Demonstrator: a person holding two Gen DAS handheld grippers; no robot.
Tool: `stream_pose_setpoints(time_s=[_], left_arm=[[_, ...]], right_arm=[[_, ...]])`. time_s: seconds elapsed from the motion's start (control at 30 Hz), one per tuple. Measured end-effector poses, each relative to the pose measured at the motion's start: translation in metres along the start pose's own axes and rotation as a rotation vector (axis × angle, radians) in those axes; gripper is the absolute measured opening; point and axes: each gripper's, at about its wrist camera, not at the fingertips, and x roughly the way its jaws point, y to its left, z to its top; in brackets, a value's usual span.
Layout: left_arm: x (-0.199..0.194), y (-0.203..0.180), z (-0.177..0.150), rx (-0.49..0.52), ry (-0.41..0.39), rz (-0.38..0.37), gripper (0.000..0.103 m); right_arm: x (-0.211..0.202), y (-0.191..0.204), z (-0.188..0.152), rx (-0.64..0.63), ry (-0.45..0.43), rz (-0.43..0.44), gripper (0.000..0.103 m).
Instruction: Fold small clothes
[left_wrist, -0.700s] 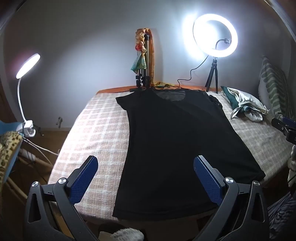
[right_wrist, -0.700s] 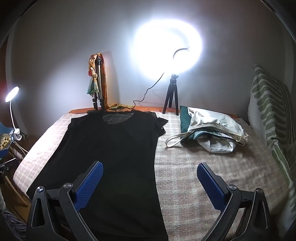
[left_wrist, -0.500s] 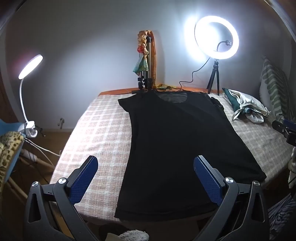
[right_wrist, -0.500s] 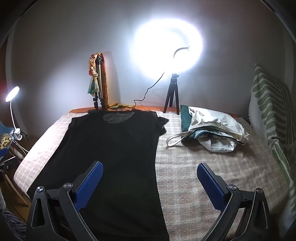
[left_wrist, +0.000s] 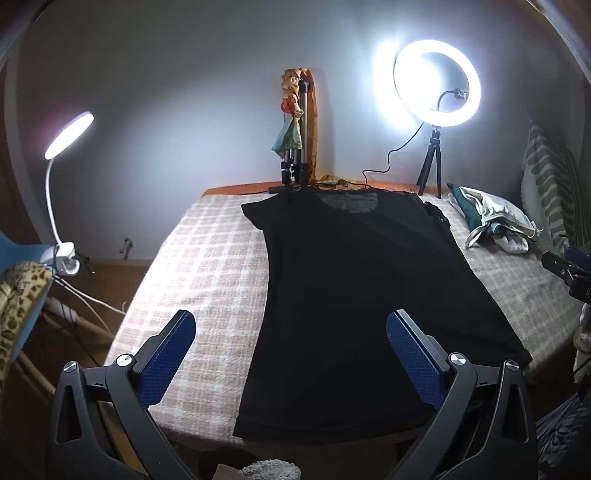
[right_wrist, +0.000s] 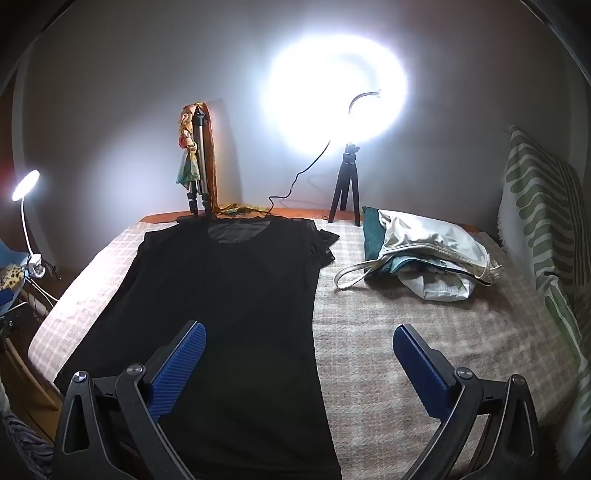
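Black T-shirt (left_wrist: 354, 295) lies spread flat on a checked bed cover (left_wrist: 207, 258), neckline toward the far wall. Left gripper (left_wrist: 291, 350) hangs above the shirt's left hem, jaws wide apart, holding nothing. Right gripper (right_wrist: 299, 362) hangs above its right edge, equally wide and empty. Further right, a pile of pale clothes (right_wrist: 424, 254) lies on the cover.

No lettering, label, brand mark, number or sign can be read anywhere in either wrist view. The black T-shirt (left_wrist: 354, 295) and the checked bedcover (left_wrist: 207, 266) beneath it carry no print that can be made out.
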Motion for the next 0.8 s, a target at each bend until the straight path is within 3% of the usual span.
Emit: stream_pose_setpoints(time_s=[0.8], left_arm=[[-0.0021,-0.0018,0.0031,-0.002,-0.008,0.006,0.103]], right_arm=[[0.002,0.0041,-0.0014,0.0,0.005,0.0,0.103]])
